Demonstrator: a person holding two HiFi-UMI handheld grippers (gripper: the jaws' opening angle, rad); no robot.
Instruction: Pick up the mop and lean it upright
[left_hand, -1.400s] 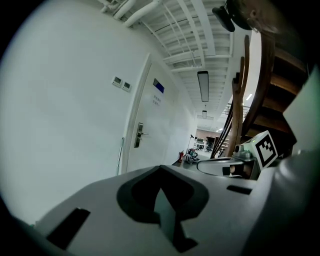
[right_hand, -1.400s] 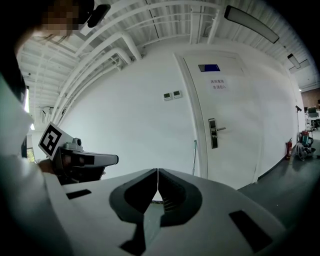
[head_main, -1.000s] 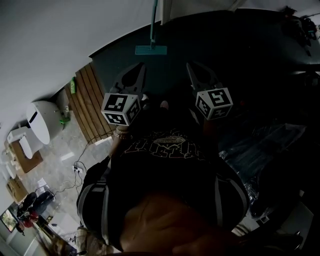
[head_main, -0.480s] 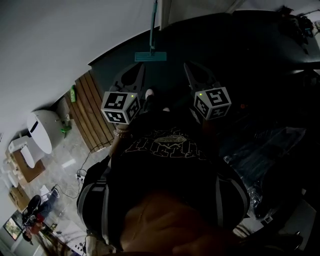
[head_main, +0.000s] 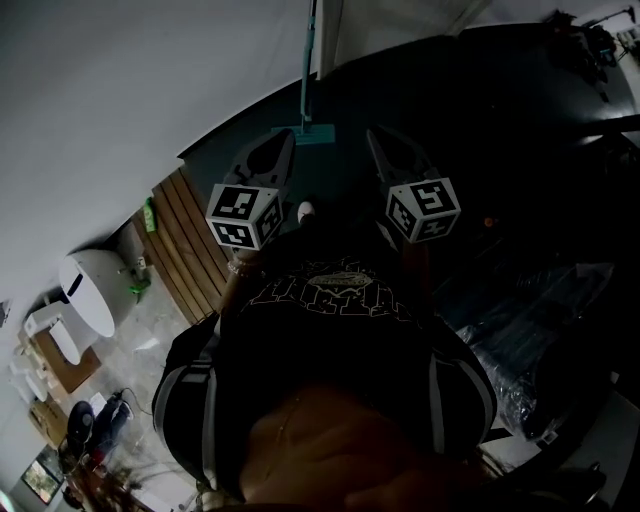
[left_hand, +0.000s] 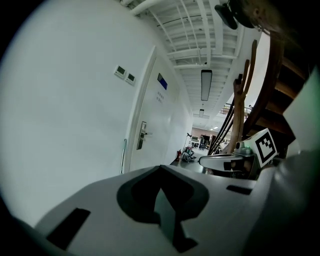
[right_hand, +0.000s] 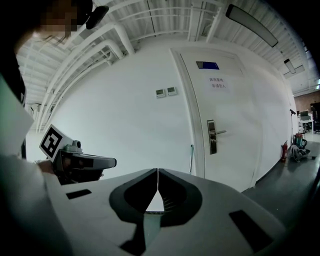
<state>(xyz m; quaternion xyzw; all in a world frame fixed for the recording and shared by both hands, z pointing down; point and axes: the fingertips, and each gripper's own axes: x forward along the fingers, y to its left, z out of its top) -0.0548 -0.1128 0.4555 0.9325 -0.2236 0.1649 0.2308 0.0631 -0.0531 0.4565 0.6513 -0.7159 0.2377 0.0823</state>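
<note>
HEAD VIEW
- The teal flat-head mop with thin pole stands ahead of you. Its head rests on the dark grey floor, and the pole rises along the smooth white wall.
- The left gripper and right gripper are held side by side in front of your torso. Both are near the mop head, neither touches it.
- Handling (est.): light, long, stiff. The shaft is round and smooth, so it will prob. slip in hard jaws. The head is a flat rectangular plate, likely on a swivel, and may flop when lifted.
- Grip pt.: take the pole at mid to upper section, not the head.

LEFT GRIPPER VIEW
- The jaws are closed tip to tip with nothing between them. The body is matt grey moulded plastic.
- The mop pole shows as a thin vertical rod just beside the frame of the white panel door.

RIGHT GRIPPER VIEW
- The jaws are together, leaving a thin seam only. No load.
- The pole stands beside the door frame, left of the brushed-metal lever handle.
- Judgement: the mop looks already near upright. Open the jaws before you approach the shaft.
</note>
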